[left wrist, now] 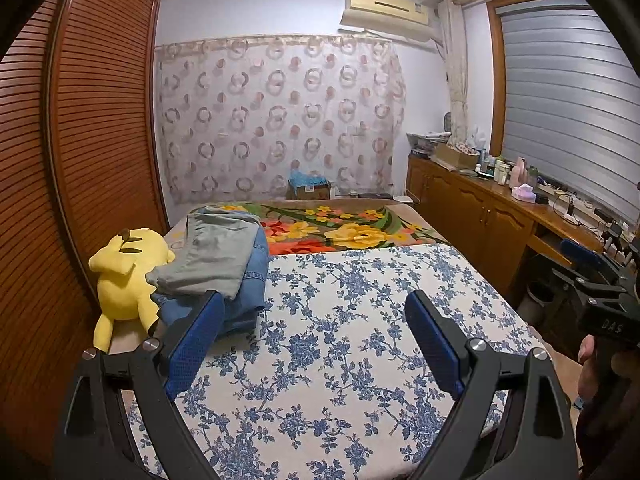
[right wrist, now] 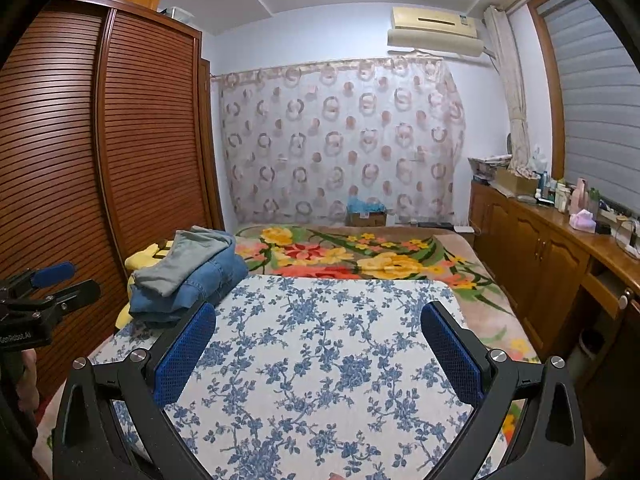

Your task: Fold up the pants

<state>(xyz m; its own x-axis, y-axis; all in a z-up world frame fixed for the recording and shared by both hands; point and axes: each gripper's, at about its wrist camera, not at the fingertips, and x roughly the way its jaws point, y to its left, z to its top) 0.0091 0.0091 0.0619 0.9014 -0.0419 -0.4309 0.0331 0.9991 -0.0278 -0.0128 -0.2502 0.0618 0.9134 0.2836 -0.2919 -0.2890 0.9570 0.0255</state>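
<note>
Bedroom: a bed [left wrist: 400, 216] fills the middle, louvred wooden wardrobe [left wrist: 100, 120] along one side, wooden counter [right wrist: 560, 232] along the other.
Landmark: blue-and-white floral cloth [left wrist: 340, 340] spread flat over the near part of the bed; all places below are given against it.
Left tool [left wrist: 312, 312]: just above the cloth's near end, released, its blue pads wide apart with only bare cloth between them.
Right tool [right wrist: 318, 324]: also above the cloth's near end, released, pads spread, nothing between them.
Person's hand [left wrist: 588, 356]: beside the cloth's edge, wrapped round the right tool's handle.
Pants [left wrist: 224, 264]: a stack at the cloth's far wardrobe-side corner, grey pair folded on top of blue denim; neither tool touches it.
Yellow plush toy [left wrist: 124, 276]: lying against the stack, off the cloth, toward the wardrobe.
Flowered blanket [right wrist: 360, 256]: beyond the cloth's far edge, covering the rest of the bed.
Cardboard box [left wrist: 310, 190]: past the blanket, by the wall.
Circle-patterned curtain [right wrist: 340, 140]: hung across the far wall.
Air conditioner [left wrist: 384, 10]: high above the curtain.
</note>
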